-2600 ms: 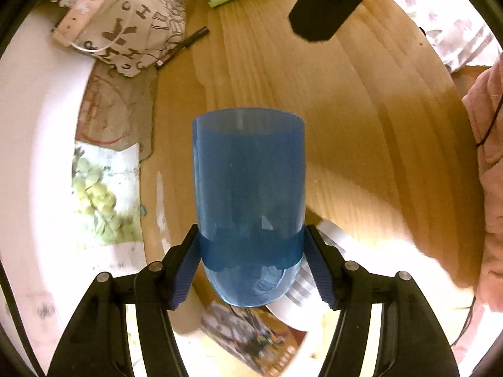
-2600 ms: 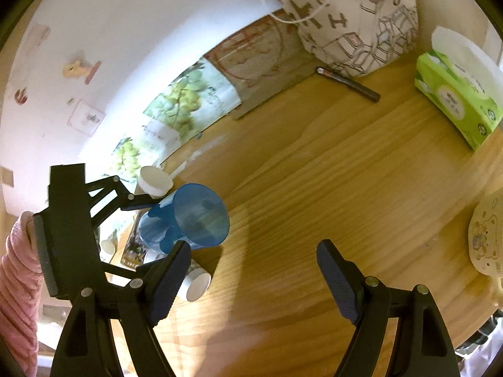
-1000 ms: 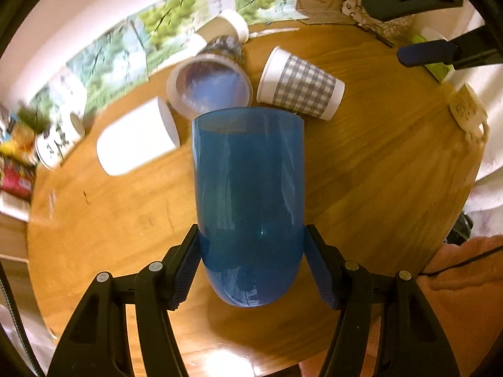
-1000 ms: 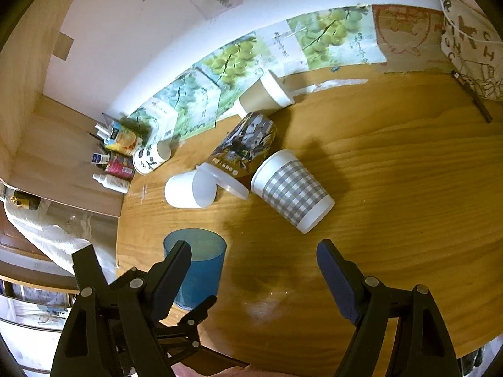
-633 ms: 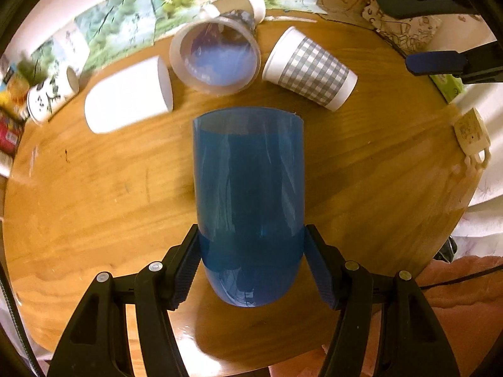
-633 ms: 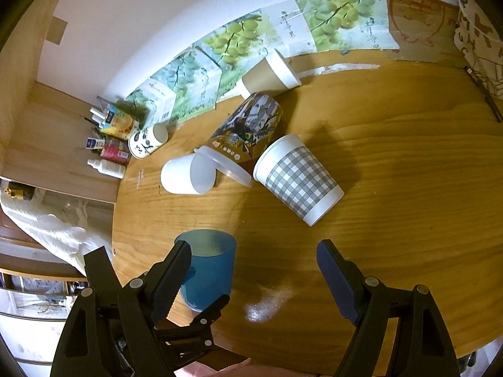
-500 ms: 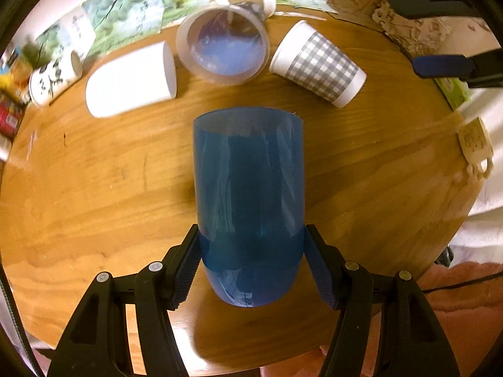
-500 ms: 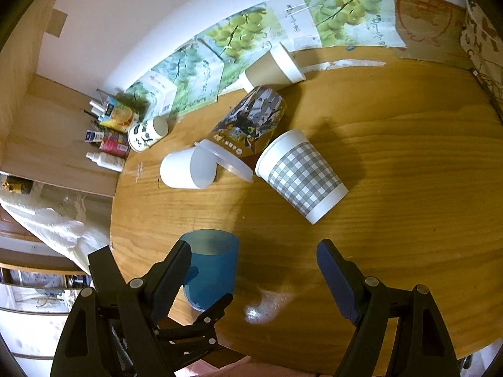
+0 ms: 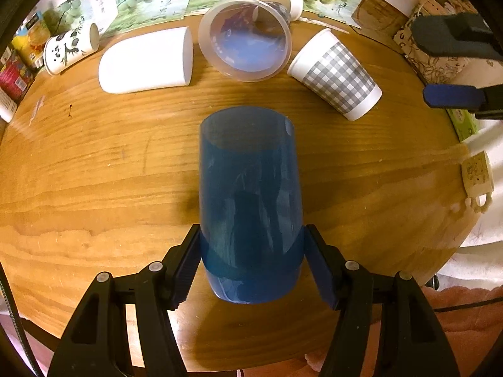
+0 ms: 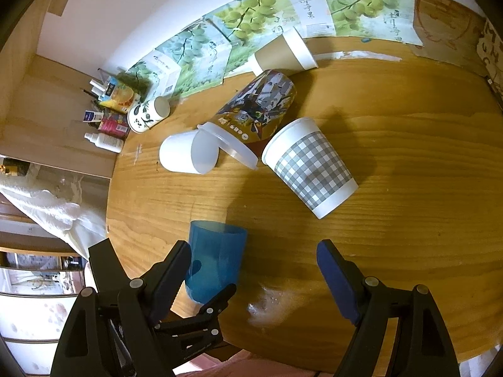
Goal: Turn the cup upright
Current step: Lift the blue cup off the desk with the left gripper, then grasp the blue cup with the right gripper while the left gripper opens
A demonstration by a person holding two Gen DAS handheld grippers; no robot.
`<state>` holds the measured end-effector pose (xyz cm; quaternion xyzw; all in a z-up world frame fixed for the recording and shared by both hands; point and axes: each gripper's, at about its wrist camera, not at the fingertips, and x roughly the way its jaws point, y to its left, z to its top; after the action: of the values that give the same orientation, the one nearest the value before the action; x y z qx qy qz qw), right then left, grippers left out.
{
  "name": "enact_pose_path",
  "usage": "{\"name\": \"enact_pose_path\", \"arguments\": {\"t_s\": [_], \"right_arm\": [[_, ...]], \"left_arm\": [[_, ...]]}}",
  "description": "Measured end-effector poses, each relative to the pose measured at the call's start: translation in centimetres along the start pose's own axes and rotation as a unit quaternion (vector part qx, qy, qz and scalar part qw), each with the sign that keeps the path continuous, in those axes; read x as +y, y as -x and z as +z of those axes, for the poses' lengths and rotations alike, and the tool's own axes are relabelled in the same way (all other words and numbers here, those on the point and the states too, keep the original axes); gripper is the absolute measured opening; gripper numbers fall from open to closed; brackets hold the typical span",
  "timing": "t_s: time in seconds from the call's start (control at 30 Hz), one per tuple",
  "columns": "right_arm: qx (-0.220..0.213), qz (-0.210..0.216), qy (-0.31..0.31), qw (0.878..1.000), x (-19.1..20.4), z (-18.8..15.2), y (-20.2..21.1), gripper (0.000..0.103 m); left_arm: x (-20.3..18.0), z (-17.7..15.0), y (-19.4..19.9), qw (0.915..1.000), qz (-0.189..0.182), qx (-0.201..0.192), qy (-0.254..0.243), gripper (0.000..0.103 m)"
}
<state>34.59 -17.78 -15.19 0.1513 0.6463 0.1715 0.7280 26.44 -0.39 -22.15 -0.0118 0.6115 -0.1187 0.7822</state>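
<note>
A translucent blue cup (image 9: 250, 194) stands upright, mouth up, near the front left edge of the round wooden table (image 9: 94, 169). My left gripper (image 9: 251, 267) is shut on its lower part, one pad on each side. The cup (image 10: 215, 260) also shows in the right wrist view, low on the table with the left gripper (image 10: 201, 295) around its base. My right gripper (image 10: 254, 276) is open and empty, held above the table's front part; its fingers (image 9: 449, 95) show at the right edge of the left wrist view.
Several cups lie on their sides farther back: a grey checked paper cup (image 10: 309, 174), a printed clear-rimmed cup (image 10: 256, 113), a white cup (image 10: 185, 154), a brown paper cup (image 10: 283, 53) and a panda cup (image 10: 147, 114). Grape-print boxes (image 10: 239, 25) line the wall. Small bottles (image 10: 105, 139) stand at the left.
The left gripper has turned the blue cup from pointing sideways to mouth up and lowered it toward the table's front left. The right gripper has stayed open.
</note>
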Motion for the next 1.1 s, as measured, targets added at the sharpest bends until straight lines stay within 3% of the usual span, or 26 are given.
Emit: {"name": "enact_pose_path", "arguments": {"t_s": [0.5,1.1], "right_arm": [[0.017,0.012,0.001,1.0,-0.4,0.0,-0.4,0.083],[0.041,0.029,-0.023,0.998,-1.0,-0.6,-1.3,0.083]], "left_arm": [[-1.7,0.2,0.2,0.9993,0.033,0.007,-0.015,0.071],[-2.2,-0.5,1.3,0.9989,0.035,0.01,-0.029,0.074]]}}
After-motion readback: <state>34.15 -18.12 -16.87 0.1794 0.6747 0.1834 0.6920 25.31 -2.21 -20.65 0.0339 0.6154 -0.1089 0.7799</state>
